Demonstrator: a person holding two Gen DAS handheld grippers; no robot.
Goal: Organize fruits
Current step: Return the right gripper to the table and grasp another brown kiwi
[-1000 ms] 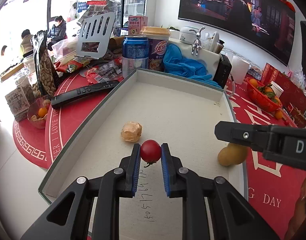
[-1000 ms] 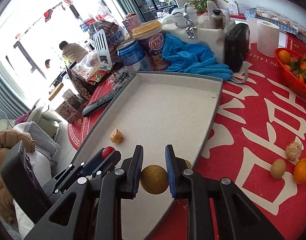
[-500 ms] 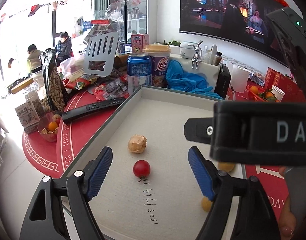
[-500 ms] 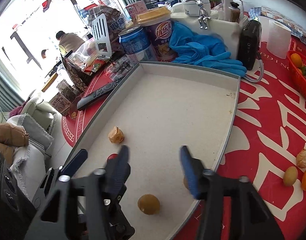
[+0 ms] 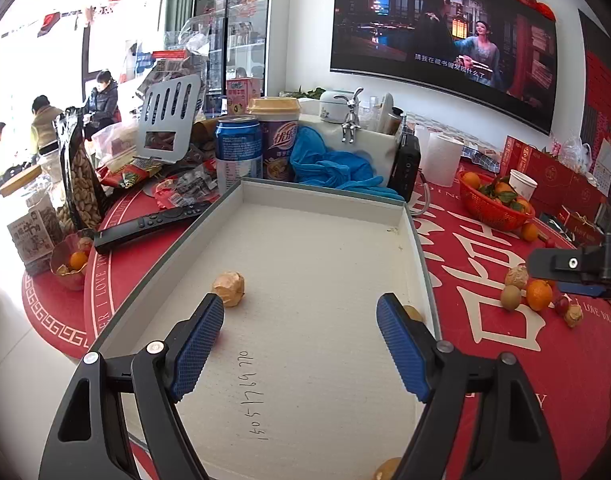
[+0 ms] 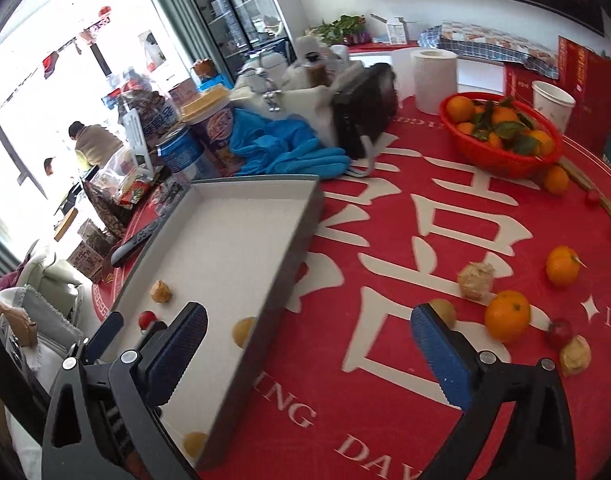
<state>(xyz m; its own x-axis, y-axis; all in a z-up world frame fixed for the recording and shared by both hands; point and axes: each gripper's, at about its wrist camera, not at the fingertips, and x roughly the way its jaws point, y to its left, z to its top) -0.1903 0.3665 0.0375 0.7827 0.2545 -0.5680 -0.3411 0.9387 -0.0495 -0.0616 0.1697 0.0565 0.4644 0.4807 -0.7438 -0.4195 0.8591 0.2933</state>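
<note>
a round counter (image 6: 385, 248) under a red cloth with white characters carries a shallow grey cardboard tray (image 6: 301, 236), snacks and cans, in a bright room with a wall screen. both the left gripper (image 5: 301, 344) and the right gripper (image 6: 309, 356) have just been opening and now stand released, with nothing between their fingers. a small red cherry tomato (image 6: 147, 319) and a brown longan (image 6: 241, 330) lie in the tray. loose oranges (image 6: 507, 316) wait on the cloth; being round, they could roll away if the fingers nudge them.
</note>
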